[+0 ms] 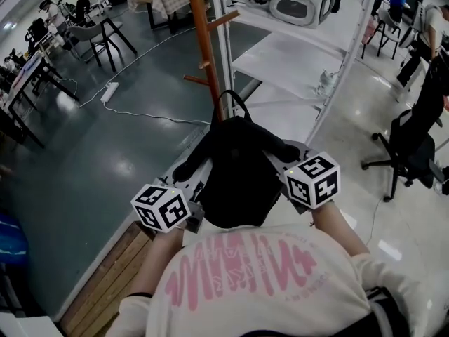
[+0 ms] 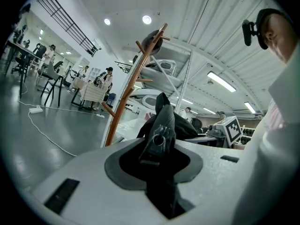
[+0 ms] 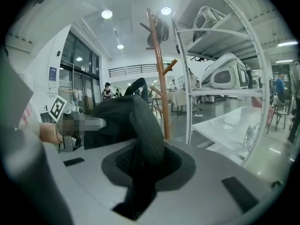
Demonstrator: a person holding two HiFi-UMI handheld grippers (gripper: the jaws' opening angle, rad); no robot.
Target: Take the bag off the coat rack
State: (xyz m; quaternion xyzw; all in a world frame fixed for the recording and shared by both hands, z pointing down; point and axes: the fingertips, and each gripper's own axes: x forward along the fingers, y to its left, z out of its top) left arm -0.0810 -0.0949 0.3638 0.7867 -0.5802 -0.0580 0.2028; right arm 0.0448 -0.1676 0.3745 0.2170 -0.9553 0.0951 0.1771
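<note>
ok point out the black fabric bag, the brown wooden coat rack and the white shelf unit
black fabric bag (image 1: 235, 174): head view, middle of its body
brown wooden coat rack (image 1: 203, 34): head view, on its upright pole
white shelf unit (image 1: 280, 58): head view, bare part of a shelf board

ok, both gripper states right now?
Left gripper: closed on the black bag.
Right gripper: closed on the same bag.

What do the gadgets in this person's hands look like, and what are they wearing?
The left gripper and right gripper are pale grey shells with dark jaw slots. Each carries a white cube with black square markers. The person wears a cream top with pink lettering.
</note>
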